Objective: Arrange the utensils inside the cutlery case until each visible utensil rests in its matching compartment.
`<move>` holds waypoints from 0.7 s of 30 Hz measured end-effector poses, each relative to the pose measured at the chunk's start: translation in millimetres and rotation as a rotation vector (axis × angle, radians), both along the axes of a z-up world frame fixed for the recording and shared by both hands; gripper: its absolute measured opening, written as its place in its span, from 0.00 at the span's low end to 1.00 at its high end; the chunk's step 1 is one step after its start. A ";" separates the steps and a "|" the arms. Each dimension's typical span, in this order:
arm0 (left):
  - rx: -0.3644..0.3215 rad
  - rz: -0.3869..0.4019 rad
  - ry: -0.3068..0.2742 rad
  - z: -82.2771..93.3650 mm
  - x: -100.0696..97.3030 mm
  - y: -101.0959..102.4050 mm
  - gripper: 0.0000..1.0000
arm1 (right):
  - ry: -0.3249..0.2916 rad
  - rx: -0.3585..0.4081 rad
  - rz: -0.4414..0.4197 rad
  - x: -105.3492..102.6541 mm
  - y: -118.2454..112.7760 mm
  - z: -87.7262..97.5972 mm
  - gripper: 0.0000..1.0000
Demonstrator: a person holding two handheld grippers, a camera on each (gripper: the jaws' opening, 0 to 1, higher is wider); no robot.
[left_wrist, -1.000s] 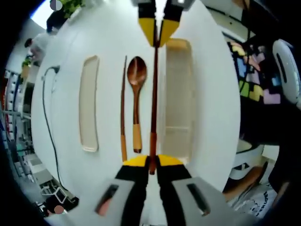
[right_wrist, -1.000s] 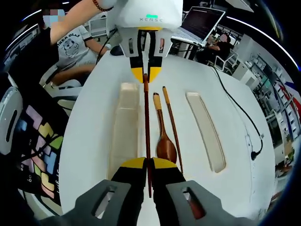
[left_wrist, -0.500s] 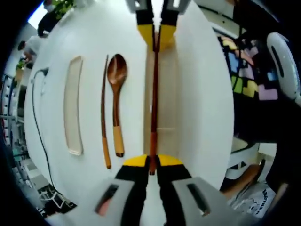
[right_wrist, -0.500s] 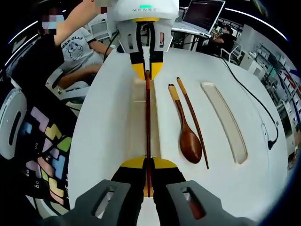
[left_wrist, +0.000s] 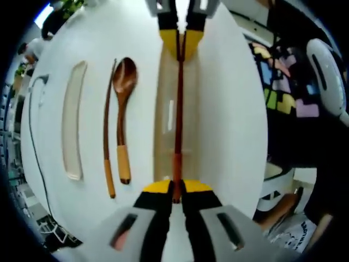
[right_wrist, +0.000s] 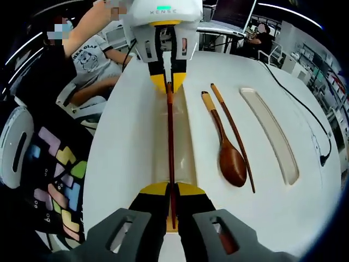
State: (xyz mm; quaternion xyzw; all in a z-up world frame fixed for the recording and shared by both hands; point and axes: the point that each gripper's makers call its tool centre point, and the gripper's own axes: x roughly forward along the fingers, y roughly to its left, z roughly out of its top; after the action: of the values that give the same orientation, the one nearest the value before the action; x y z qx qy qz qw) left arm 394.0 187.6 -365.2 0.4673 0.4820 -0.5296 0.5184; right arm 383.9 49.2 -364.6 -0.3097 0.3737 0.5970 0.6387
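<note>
Carried sideways over the last second, the chopstick that was hanging above the bare bench beside the spoon now hangs lengthwise over the open cutlery case. Left gripper pinches its orange-banded end; right gripper pinches the dark tip, and each shows in the other's view at the far end of the stick. Whether the stick touches the case floor I cannot tell. Beside the case lie the wooden spoon and, just beyond it, a second chopstick, both flat on the white bench. Farther out lies the case lid, and past it a black cable
</note>
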 end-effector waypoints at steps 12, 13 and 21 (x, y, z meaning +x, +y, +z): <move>-0.016 -0.003 0.029 -3.4 -6.5 -3.5 0.06 | 0.041 0.030 -0.024 -4.0 3.0 0.0 0.05; -0.019 -0.008 0.030 -2.4 -6.6 -4.3 0.06 | 0.042 0.034 -0.027 -4.3 3.6 1.1 0.06; -0.080 0.017 -0.040 23.0 11.2 -12.0 0.09 | -0.004 0.089 -0.048 7.1 5.1 26.6 0.09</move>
State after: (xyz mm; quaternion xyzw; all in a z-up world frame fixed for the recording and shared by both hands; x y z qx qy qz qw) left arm 405.2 175.6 -342.3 0.4526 0.4541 -0.5345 0.5506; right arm 391.1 54.2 -338.0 -0.2728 0.3529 0.5970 0.6668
